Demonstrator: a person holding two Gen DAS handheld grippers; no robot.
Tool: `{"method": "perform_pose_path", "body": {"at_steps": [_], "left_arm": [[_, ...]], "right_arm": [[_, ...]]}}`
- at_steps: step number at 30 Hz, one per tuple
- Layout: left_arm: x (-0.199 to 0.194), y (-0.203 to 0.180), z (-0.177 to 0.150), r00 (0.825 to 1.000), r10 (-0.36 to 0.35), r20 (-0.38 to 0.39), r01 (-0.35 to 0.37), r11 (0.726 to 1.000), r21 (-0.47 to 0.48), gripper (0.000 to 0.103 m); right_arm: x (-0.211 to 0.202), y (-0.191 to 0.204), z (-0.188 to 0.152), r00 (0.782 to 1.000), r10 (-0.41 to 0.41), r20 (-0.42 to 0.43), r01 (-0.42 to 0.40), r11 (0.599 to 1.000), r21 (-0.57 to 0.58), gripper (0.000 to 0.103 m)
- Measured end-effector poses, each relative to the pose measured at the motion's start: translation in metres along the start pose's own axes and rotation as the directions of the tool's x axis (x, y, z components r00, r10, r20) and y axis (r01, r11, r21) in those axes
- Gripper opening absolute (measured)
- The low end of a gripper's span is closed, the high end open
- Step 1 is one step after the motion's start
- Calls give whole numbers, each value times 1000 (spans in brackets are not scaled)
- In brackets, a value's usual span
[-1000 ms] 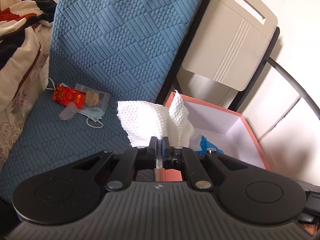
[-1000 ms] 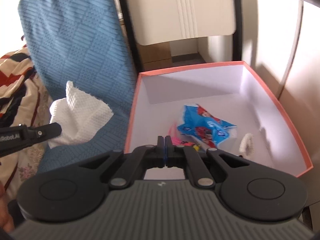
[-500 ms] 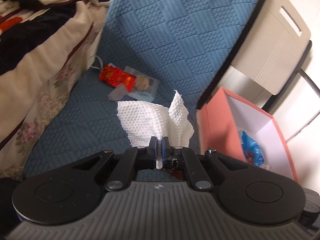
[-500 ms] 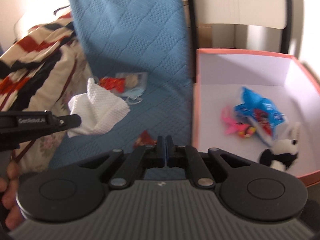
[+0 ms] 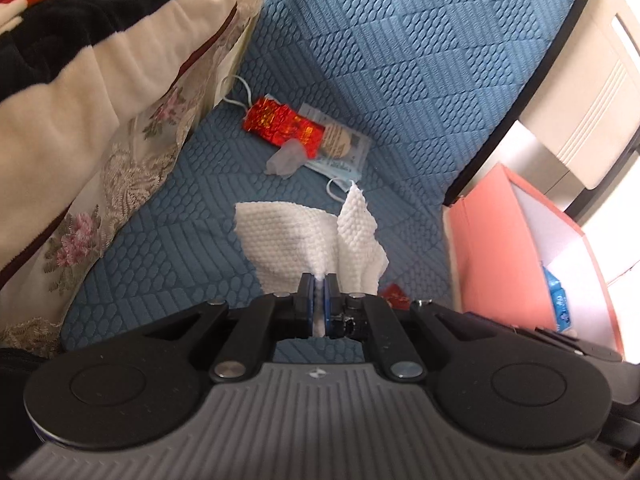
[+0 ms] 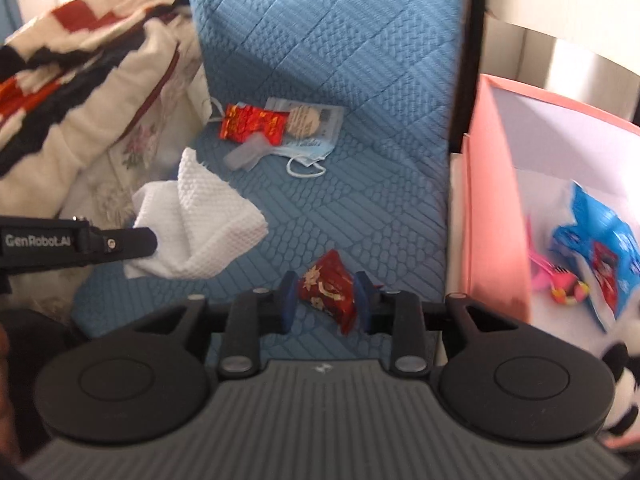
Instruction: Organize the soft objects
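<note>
White embossed tissue (image 5: 304, 236) crumpled, pinched above blue cushion; dark-red sachet (image 6: 328, 290) lying flat.

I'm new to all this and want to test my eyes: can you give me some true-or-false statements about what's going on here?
1. The left claw is clamped on a white tissue. True.
2. The right claw is shut tight. False: its jaws have just been opening, with a small red packet between them, not gripped.
3. The pink box is empty. False: a blue packet and other things lie inside.
4. A face mask lies on the blue cushion. True.
</note>
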State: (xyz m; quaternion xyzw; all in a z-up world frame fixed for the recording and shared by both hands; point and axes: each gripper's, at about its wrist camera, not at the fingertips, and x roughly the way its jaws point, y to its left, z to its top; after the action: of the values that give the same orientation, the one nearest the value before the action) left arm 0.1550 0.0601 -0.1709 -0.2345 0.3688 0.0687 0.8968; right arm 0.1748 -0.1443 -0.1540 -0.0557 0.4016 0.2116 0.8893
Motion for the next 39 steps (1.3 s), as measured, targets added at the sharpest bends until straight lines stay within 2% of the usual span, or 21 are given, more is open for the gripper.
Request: {"method": "perform_pose_path", "body": {"at_steps": [2,6,16,19,23,25,26,27,31,39], "left_arm": [[5,3,0,1000,2,-8,-2,1000,-8,6],[13,9,0,1000,5,-21,-6,1000,-14,6],[20,16,-1,999,6,-37,-7,1000,-14,6],[20,18,-2,999,9,-36,-10,1000,-21,6],[19,20,-1,999,13,-33,-14,1000,-24,6],[18,20,-2,999,13,-32,-13,1000,-23,6],[17,20,-2,999,12,-31,-13,1000,-22,6],[16,19,-2,999,12,-30,-12,1000,-21,6],[10,16,-2,1000,6,-18,-6,1000,-12,6],[-15,4,7,1000,-1,19,1,1000,1,6]], "right_arm": [[10,4,1,1000,6,-10,-6,999,-40,33],[29,10,1,1000,0,-30,-3,995,-103,46],[75,14,-6,993,-66,-96,48,983,-178,47],[78,11,-7,994,-44,-101,28,988,-152,50],[79,8,-4,991,-18,-133,2,993,-122,46],[77,8,-4,990,-15,-140,-1,993,-117,38],[75,9,-4,991,-21,-130,5,992,-122,31],[72,9,-3,991,-24,-129,8,992,-123,28],[65,6,-2,992,-23,-123,11,995,-102,25],[27,2,6,998,1,-59,-5,998,-64,24]]}}
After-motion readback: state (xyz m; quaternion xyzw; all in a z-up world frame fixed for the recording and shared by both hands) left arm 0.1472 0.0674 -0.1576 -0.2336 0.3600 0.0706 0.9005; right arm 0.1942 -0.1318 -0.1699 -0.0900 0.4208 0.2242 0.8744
